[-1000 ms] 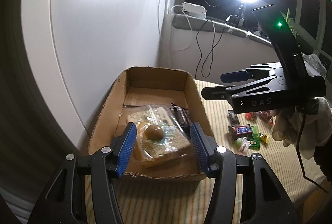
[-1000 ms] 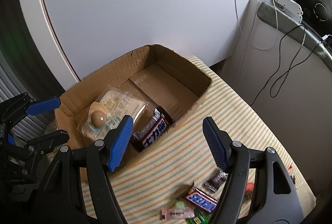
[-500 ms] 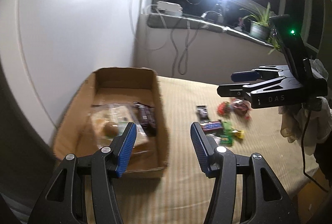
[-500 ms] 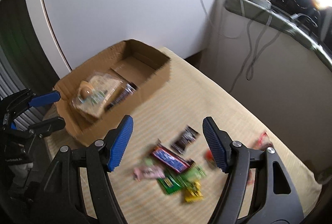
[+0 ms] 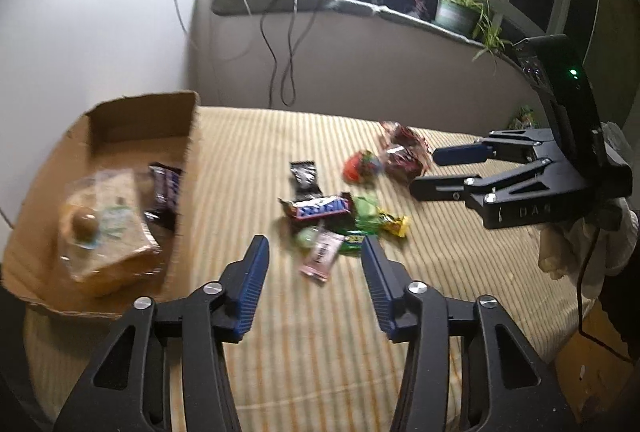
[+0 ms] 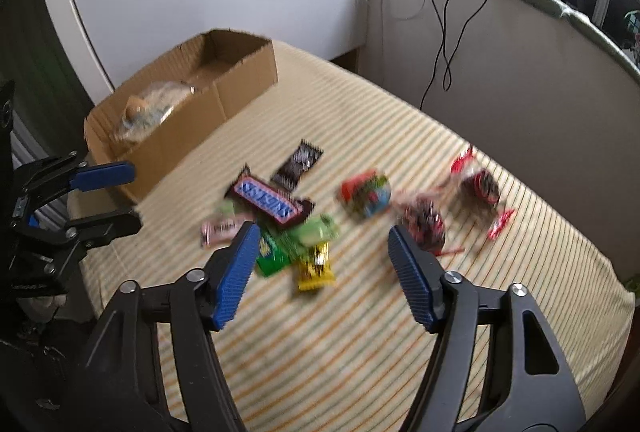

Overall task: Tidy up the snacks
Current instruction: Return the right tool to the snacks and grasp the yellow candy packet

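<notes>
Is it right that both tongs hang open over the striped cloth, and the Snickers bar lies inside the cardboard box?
Not quite. The Snickers bar lies on the cloth, outside the box; the right wrist view shows it. Both the left tongs and right tongs are open.

Cardboard box (image 5: 120, 119), open top: holds clear-wrapped bread pack (image 5: 104, 228) with brown egg-like ball on top; dark chocolate bar (image 5: 164, 191) leans against box's right wall. My loose snacks lie right of box on striped cloth: Snickers bar (image 6: 268, 199) flat, black wrapper (image 6: 298, 165) just behind it; pink wrapper (image 6: 220, 228), green packets (image 6: 296, 240), yellow packet (image 6: 316, 266) touching in heap; red-green pouch (image 6: 366, 191) and two red-dark wrapped candies (image 6: 426, 224) farther right. Frames blurred.
</notes>
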